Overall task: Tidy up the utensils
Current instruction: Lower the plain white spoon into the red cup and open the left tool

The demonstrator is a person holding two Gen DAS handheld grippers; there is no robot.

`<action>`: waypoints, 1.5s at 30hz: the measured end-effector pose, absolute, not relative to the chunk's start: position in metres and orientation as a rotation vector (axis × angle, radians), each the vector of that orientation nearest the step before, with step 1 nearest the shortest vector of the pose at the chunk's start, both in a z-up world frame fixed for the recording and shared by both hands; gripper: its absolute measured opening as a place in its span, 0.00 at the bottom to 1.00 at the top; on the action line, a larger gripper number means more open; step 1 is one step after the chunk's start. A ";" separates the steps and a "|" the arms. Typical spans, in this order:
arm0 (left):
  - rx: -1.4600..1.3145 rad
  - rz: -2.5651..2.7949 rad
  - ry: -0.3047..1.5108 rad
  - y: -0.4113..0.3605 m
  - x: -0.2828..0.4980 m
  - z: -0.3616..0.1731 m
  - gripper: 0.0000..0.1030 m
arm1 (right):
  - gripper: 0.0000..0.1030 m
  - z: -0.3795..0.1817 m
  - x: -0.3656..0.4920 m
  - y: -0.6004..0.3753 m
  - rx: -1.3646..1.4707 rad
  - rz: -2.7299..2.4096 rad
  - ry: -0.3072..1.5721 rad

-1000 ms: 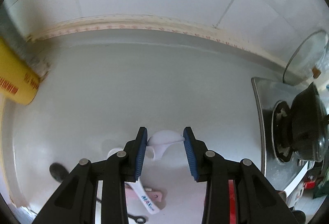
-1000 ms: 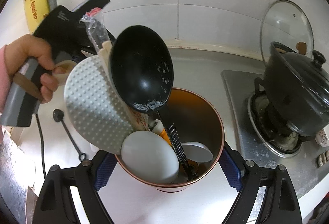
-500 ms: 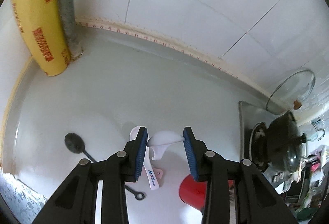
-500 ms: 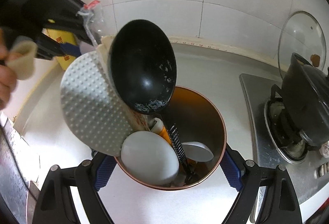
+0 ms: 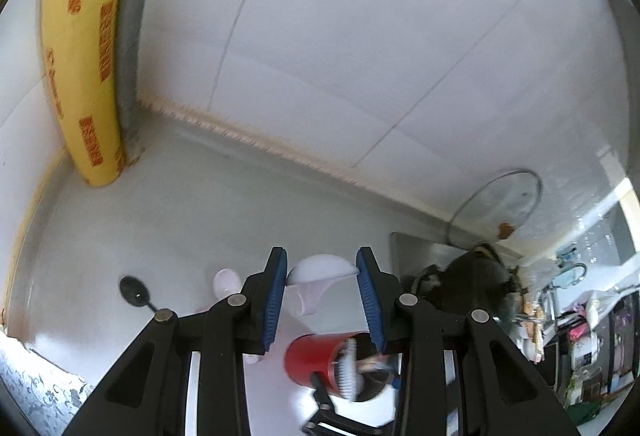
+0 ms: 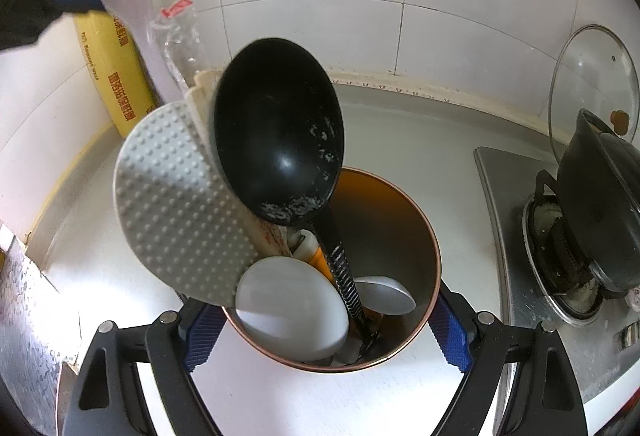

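The right gripper (image 6: 320, 332) points steeply down, its blue pads clamped on opposite sides of the red utensil holder (image 6: 404, 220), which stands on the white surface (image 6: 400, 132). Inside the holder, a black ladle (image 6: 276, 128) leans toward 11 o'clock, a dimpled grey rice paddle (image 6: 176, 204) fans out at 9 o'clock, and two pale spoon bowls sit low near the front rim. The holder's right half is open.

The left gripper (image 5: 322, 296) is raised and angled down, grasping a translucent white spoon (image 5: 320, 268) crosswise between its pads. In the right wrist view that spoon (image 6: 132, 16) hangs at 10 o'clock above the holder, blurred.

Below the left gripper a black spoon (image 5: 134, 290) and a pinkish spoon (image 5: 226, 280), partly hidden by the fingers, lie on the surface. At 3 o'clock a black pot (image 6: 600, 196) sits on the stove, a glass lid (image 6: 592, 80) leaning on the tiled wall behind it. A yellow wrap roll (image 6: 108, 60) stands in the far left corner.
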State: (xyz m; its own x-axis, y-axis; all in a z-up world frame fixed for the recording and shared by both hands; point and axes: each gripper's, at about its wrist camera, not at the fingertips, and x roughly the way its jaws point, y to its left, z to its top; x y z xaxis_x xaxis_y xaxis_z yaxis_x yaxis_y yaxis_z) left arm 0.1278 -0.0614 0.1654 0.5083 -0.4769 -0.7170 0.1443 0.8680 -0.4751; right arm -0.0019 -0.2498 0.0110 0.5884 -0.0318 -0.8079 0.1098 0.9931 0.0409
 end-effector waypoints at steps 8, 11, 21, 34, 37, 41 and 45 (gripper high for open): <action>-0.315 -0.541 0.909 -0.099 0.109 0.202 0.36 | 0.87 0.015 -0.003 -0.250 0.086 -0.074 0.944; -0.273 -0.579 0.922 -0.117 0.104 0.201 0.36 | 0.87 0.015 -0.002 -0.251 0.086 -0.074 0.945; -0.154 -0.596 0.999 -0.160 0.097 0.171 0.36 | 0.87 0.014 -0.002 -0.252 0.084 -0.069 0.946; -0.091 -0.592 1.097 -0.177 0.094 0.145 0.36 | 0.87 0.014 -0.001 -0.250 0.081 -0.067 0.944; -0.104 -0.590 1.096 -0.172 0.094 0.146 0.37 | 0.87 0.014 -0.001 -0.249 0.082 -0.068 0.944; -0.140 -0.560 1.091 -0.156 0.098 0.148 0.37 | 0.87 0.015 -0.002 -0.248 0.081 -0.067 0.942; -0.192 -0.499 1.084 -0.128 0.103 0.148 0.37 | 0.87 0.015 -0.002 -0.248 0.081 -0.067 0.941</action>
